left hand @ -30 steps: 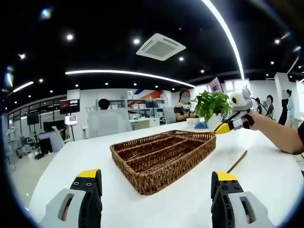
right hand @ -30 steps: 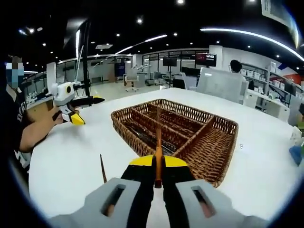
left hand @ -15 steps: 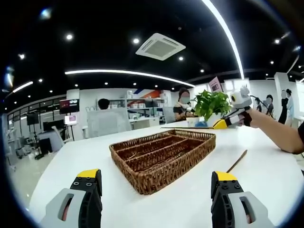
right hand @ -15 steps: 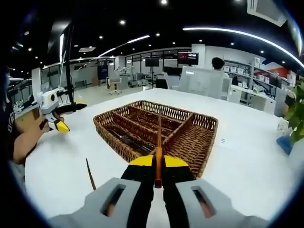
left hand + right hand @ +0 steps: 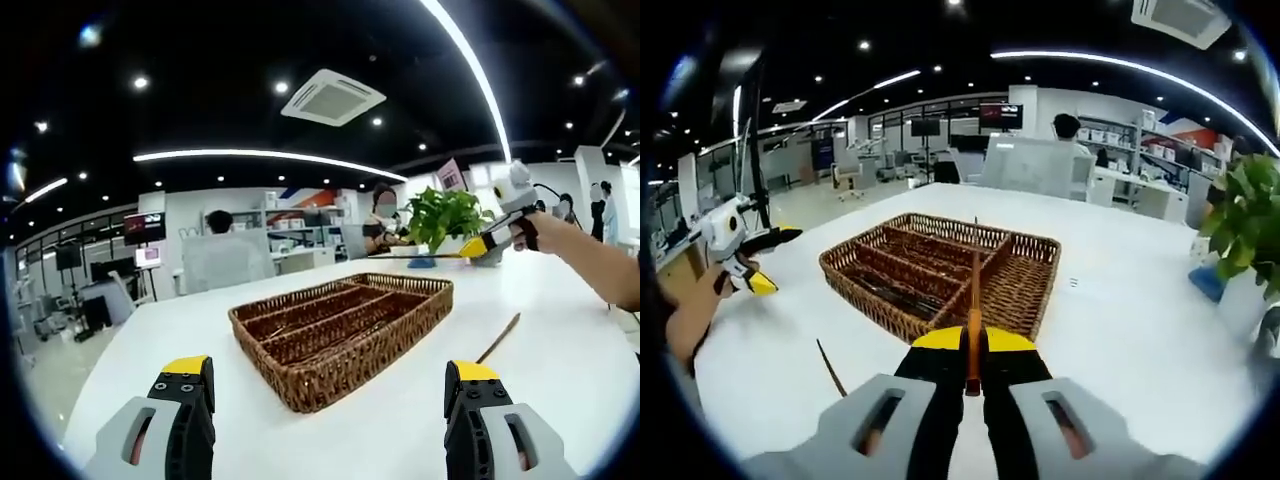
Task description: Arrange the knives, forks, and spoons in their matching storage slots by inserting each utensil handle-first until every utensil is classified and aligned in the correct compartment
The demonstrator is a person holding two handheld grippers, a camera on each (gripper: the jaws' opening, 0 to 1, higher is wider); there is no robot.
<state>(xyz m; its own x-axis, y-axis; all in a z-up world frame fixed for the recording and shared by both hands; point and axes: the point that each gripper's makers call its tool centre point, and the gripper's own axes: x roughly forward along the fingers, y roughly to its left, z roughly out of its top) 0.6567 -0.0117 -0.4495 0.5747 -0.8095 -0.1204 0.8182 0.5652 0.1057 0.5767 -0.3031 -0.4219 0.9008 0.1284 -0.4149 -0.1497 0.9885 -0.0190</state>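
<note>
At the bottom of the right gripper view, the right gripper [image 5: 973, 372] has its jaws pinched narrow on a slim utensil [image 5: 974, 300] with a wooden handle; the thin shaft runs up the middle of the frame toward the basket, and its far tip is too fine to tell knife, fork or spoon. At the bottom of the left gripper view, the left gripper [image 5: 325, 405] stands with its jaws wide apart and nothing between them.

Beyond it, on the white table [image 5: 560, 380], another thin wooden-handled utensil [image 5: 498, 338] lies loose at lower right, apart from the basket. The wicker basket [image 5: 940, 275] sits mid-frame, split by long dividers into slots; dark utensils seem to lie in its left compartments, though which kinds I cannot tell.

The step in hand looks like carrying the held piece to the basket. Next it likely needs the handle end lined up along the matching slot, then lowering.

A potted plant [image 5: 445, 218] stands further back at upper right.
</note>
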